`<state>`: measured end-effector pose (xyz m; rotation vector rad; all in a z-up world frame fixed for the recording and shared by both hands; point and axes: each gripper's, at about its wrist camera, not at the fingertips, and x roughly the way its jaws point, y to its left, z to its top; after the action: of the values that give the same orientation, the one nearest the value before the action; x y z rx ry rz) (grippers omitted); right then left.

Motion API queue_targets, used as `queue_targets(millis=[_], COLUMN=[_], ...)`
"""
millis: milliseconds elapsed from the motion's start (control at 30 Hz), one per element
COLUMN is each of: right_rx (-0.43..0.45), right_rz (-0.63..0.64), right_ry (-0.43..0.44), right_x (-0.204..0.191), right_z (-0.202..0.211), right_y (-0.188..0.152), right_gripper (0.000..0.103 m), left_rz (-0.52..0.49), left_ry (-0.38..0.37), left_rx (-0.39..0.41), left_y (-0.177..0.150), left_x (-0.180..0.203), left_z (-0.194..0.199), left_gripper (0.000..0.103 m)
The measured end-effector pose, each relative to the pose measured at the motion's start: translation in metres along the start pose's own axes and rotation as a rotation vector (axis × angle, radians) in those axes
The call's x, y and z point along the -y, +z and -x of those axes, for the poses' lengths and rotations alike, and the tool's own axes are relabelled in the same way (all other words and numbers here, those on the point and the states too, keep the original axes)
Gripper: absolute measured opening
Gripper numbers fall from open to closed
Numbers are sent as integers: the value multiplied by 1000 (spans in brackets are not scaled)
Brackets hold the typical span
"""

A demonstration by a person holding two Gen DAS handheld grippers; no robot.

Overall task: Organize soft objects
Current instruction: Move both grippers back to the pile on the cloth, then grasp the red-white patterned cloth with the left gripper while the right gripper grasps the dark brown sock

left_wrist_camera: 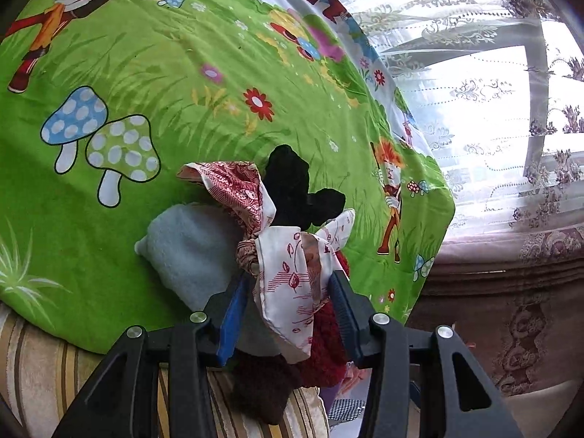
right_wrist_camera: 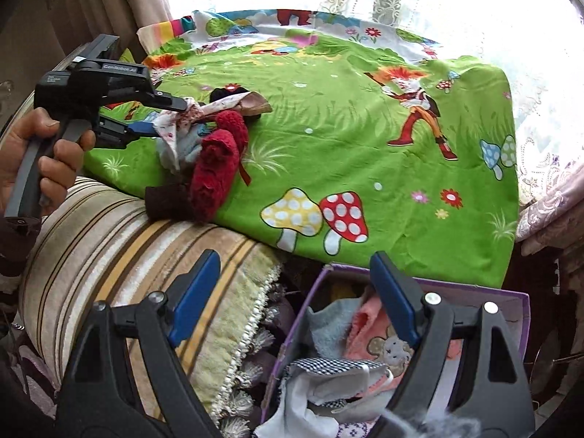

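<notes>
A heap of soft things lies at the near edge of the green cartoon bedsheet (left_wrist_camera: pixel 164 73): a white-and-red patterned cloth (left_wrist_camera: pixel 292 273), a black piece (left_wrist_camera: pixel 292 186), a pale blue fleece (left_wrist_camera: pixel 186 252), a red knit item (left_wrist_camera: pixel 328 346) and a dark brown one (left_wrist_camera: pixel 262 383). My left gripper (left_wrist_camera: pixel 288 281) is shut on the bunched patterned cloth. The right wrist view shows the same left gripper (right_wrist_camera: pixel 168 116) and cloth (right_wrist_camera: pixel 204 109), held by a hand (right_wrist_camera: pixel 54 153), beside the red knit (right_wrist_camera: pixel 215 168). My right gripper (right_wrist_camera: pixel 294 262) stands open and empty above a purple box (right_wrist_camera: pixel 511 303).
The purple box holds several cloths, among them a pink towel (right_wrist_camera: pixel 365 332) and a checked piece (right_wrist_camera: pixel 328 365). A striped beige blanket with a fringe (right_wrist_camera: pixel 109 237) lies under the sheet's edge. A lace curtain (left_wrist_camera: pixel 474 73) and a bright window stand beyond the bed.
</notes>
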<state>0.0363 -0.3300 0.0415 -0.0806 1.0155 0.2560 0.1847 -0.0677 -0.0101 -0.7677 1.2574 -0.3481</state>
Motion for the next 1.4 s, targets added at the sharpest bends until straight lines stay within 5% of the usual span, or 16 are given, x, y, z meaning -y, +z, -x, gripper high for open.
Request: queue_targets(millis=[100, 200, 333, 700, 767, 867, 933, 1233, 1300, 1400], right_rx=[-4, -6, -6, -67, -94, -119, -131, -154, -136, -97], right_rz=[24, 38, 76, 122, 120, 113, 120, 76, 53, 26], right_ry=[25, 76, 156, 243, 220, 218, 216, 228, 245, 266], right_x=[-17, -35, -64, -109, -112, -117, -121, -115, -110, -102], right_z=[-6, -11, -20, -68, -79, -90, -96, -108, -105, -95], right_y=[7, 14, 22, 47, 49, 52, 53, 50, 50, 50], right_gripper=[86, 86, 86, 86, 86, 86, 85, 46, 34, 24], left_rz=[-21, -51, -77, -73, -58, -49, -71, -110, -124, -136], left_ry=[-8, -18, -49, -117, -109, -100, -95, -24, -13, -16], left_rx=[-4, -6, 6, 67, 69, 82, 87, -20, -23, 3], left_y=[2, 3, 5, 5, 6, 9, 10, 15, 13, 12], left_x=[1, -1, -1, -20, -25, -28, -22, -7, -8, -9], left_z=[-2, -3, 3, 37, 38, 39, 39, -7, -10, -3], left_gripper=[45, 20, 9, 6, 13, 49, 55, 53, 25, 20])
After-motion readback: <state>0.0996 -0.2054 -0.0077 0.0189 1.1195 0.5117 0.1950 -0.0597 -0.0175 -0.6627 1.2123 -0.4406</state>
